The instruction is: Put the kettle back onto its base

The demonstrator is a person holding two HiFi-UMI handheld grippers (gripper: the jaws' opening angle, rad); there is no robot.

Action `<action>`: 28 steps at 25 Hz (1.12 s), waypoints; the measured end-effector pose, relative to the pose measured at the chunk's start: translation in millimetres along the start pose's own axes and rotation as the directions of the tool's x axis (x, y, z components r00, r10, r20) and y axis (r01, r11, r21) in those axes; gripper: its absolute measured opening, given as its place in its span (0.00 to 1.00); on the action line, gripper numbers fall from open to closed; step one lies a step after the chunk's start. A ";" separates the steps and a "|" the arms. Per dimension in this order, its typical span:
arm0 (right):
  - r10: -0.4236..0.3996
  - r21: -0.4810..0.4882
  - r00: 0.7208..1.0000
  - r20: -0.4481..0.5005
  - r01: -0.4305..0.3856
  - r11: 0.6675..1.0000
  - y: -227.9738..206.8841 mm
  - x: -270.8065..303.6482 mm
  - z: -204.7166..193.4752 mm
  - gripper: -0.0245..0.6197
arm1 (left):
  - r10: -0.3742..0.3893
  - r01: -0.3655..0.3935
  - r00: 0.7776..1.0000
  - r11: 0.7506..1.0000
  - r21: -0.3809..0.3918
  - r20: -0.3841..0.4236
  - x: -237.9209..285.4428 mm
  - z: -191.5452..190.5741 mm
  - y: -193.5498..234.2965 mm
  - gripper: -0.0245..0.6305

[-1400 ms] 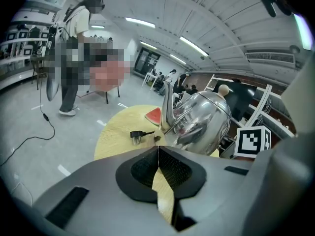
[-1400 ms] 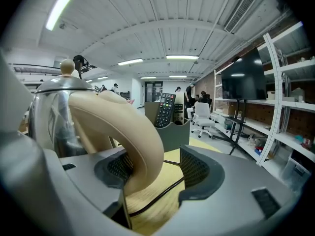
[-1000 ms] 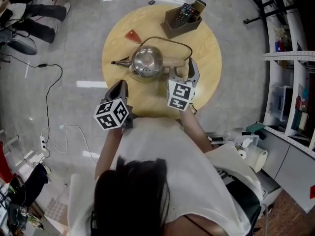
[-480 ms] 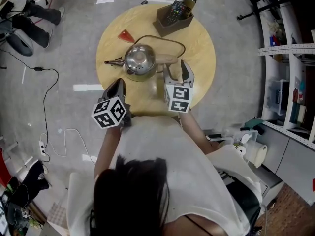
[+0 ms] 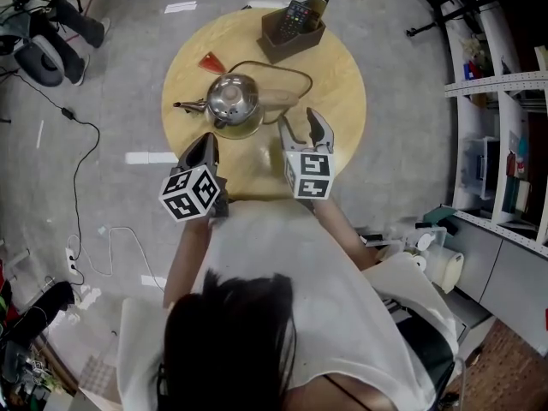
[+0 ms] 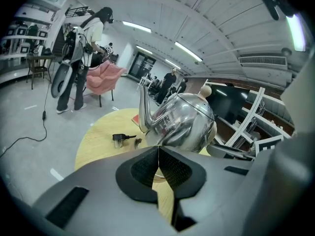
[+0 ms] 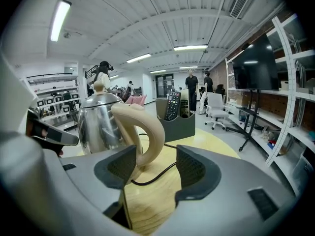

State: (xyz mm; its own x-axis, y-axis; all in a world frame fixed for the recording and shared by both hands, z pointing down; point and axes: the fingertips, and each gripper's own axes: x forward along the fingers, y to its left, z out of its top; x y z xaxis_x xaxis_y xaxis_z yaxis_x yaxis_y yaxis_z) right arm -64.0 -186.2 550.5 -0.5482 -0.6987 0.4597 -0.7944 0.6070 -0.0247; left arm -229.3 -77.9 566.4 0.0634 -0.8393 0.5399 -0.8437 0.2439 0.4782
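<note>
A steel kettle with a beige handle stands upright on its round base on the wooden table. My right gripper is open just short of the handle, with nothing between its pads; the kettle body stands left of the handle. My left gripper hovers shut and empty at the table's near edge, below the spout. In the left gripper view the shut gripper points at the kettle.
A black cord loops behind the kettle; its plug lies on the table. A dark holder with remotes sits at the far edge, and a red triangular piece at far left. Shelving stands to the right, cables on the floor left.
My right gripper has drawn back from the kettle handle toward the near edge, jaws still open. The left gripper has stayed put.
</note>
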 end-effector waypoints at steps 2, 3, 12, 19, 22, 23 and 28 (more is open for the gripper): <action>0.028 0.007 1.000 0.003 -0.028 1.000 3.8 -4.1 1.9 0.45 | -0.006 0.006 1.000 1.000 0.000 0.013 -1.1 0.8 -6.6 0.08; 0.040 0.007 0.999 0.005 -0.040 0.999 5.9 -6.6 2.8 0.45 | -0.009 0.009 1.000 1.000 0.003 0.017 -1.7 0.4 -10.5 0.08; 0.102 0.005 0.995 0.013 -0.102 0.995 15.5 -28.8 10.4 0.39 | -0.044 0.041 0.998 0.998 0.043 0.052 -4.1 3.0 -44.1 0.08; 0.116 -0.013 0.993 0.017 -0.116 0.993 16.9 -37.8 13.9 0.30 | -0.066 0.061 0.995 0.996 0.066 0.071 -6.0 1.9 -61.7 0.08; 0.130 -0.023 0.991 0.012 -0.130 0.991 20.3 -40.5 14.2 0.26 | -0.073 0.067 0.994 0.995 0.077 0.078 -6.4 1.9 -68.5 0.08; 0.136 -0.027 0.991 0.009 -0.135 0.990 21.4 -41.6 13.6 0.25 | -0.075 0.068 0.994 0.994 0.081 0.080 -6.6 1.4 -70.8 0.08; 0.163 -0.035 0.987 0.001 -0.163 0.986 27.5 -46.9 12.0 0.18 | -0.090 0.081 0.992 0.991 0.105 0.088 -6.4 0.6 -82.2 0.08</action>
State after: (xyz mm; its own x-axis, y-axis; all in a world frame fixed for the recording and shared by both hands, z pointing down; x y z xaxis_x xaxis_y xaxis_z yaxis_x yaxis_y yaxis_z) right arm -63.3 -141.3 517.7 -0.6707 -0.5908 0.4485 -0.6849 0.7254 -0.0686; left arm -160.7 -92.9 523.2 0.0918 -0.8974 0.4316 -0.8872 0.1231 0.4447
